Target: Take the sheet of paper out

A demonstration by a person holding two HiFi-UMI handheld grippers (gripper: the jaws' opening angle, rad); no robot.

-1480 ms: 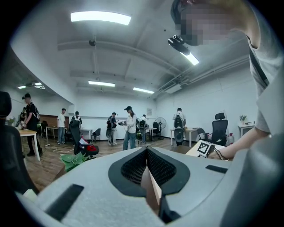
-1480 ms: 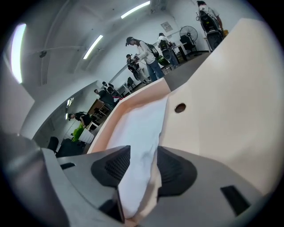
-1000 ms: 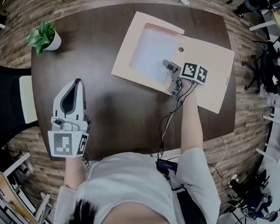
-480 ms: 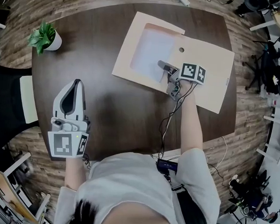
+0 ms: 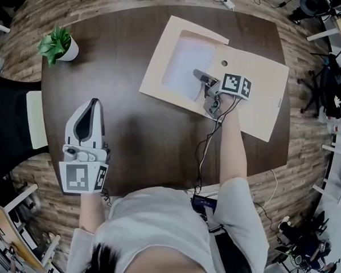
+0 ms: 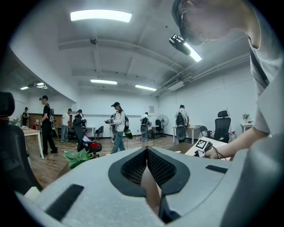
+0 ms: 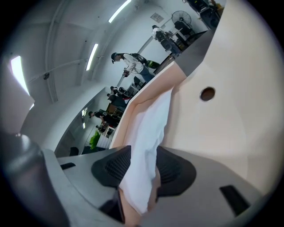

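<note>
A tan paper folder (image 5: 253,103) lies open on the dark table (image 5: 153,143), with a white sheet of paper (image 5: 183,59) resting in its left half. My right gripper (image 5: 199,76) is over the folder's middle and is shut on the sheet's near edge. In the right gripper view the sheet (image 7: 151,128) curls up between the black pads of the right gripper (image 7: 142,173), next to the folder's inner face (image 7: 222,119) with its round hole (image 7: 207,93). My left gripper (image 5: 92,103) rests at the table's left front, well away from the folder. Its jaws meet with nothing between them (image 6: 146,153).
A small potted plant (image 5: 58,44) stands at the table's far left corner. A black chair (image 5: 6,124) sits off the left edge. A cable (image 5: 203,157) trails from the right gripper back across the table to the person. Other people stand in the room behind.
My right gripper has edged a little to the left over the folder, and the sheet's near edge has lifted with it. The left gripper has stayed put.
</note>
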